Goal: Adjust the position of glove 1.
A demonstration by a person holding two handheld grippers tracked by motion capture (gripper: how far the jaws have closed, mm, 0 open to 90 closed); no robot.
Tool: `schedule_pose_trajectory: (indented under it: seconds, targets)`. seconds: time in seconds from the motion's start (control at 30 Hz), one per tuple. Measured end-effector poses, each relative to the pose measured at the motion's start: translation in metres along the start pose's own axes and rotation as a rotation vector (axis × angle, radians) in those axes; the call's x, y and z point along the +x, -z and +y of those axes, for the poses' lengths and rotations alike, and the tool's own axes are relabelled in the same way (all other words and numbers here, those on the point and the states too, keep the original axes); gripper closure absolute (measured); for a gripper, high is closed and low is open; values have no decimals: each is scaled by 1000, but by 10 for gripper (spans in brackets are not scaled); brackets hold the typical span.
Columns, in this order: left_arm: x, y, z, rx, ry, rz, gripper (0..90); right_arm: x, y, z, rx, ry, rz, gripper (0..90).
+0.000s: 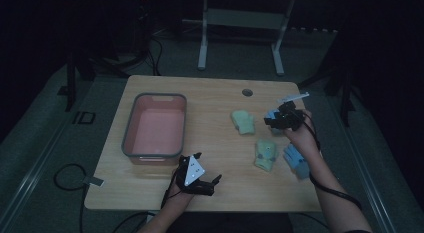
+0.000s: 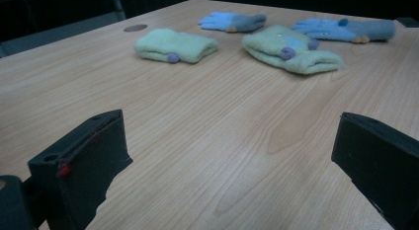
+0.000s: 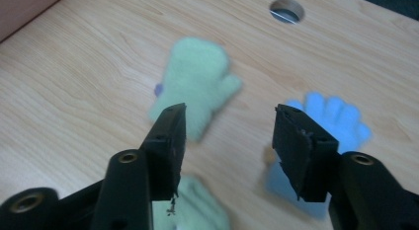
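The right gripper [image 1: 274,120] hangs above the far right part of the light wooden counter [image 1: 215,103], its two black jaws parted with nothing between them; the right gripper view shows bare wood in the gap. Just below and to the left of its left jaw in that view lies a pale green fleece mitten [image 3: 195,84], flat, thumb pointing right, with a small purple dot at its edge. Just beyond the right jaw lies a bright blue knitted glove [image 3: 333,119], fingers spread, partly hidden behind that jaw. A second pale green mitten [image 3: 200,208] shows blurred at the bottom edge between the jaws, on the person's side of the gripper. In the high view a second blue glove [image 1: 297,160] lies beside the right forearm, just right of that second green mitten.

The left gripper [image 1: 216,182] rests low at the near edge of the counter, jaws wide apart and empty, pointing toward the gloves, which lie well apart from it. A pink rectangular plastic tub with a grey rim [image 1: 131,124] stands just beyond this gripper. A round cable hole [image 1: 247,92] sits in the counter beyond the right gripper
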State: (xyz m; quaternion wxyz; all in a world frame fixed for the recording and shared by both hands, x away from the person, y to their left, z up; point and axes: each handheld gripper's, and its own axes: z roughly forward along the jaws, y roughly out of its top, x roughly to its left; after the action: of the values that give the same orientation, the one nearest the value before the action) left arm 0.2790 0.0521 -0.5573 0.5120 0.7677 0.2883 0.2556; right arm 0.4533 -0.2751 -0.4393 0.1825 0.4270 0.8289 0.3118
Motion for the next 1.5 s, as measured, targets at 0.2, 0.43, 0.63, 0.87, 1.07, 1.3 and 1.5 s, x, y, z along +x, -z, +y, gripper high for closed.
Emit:
schedule_pose_trajectory:
  seconds: [0.2,0.43,0.63,0.87,1.07,1.3,1.5]
  targets:
    - [0,0,0,0,0,-2,6,13,-24,13,16,50,32,493]
    - [-1,1,0,-7,-8,-2,6,26,-59,27,60,76,61,496]
    - [1,1,0,-9,4,-6,6,28,-79,32,93,94,57,496]
    - [1,1,0,-10,4,-8,6,22,-111,32,114,100,52,474]
    - [2,1,-1,-11,14,-11,6,17,-121,34,116,94,56,472]
    - [2,1,-1,-12,12,-7,5,13,-144,24,163,107,73,497]
    - [2,1,-1,-11,15,-7,6,17,-143,23,156,99,98,728]
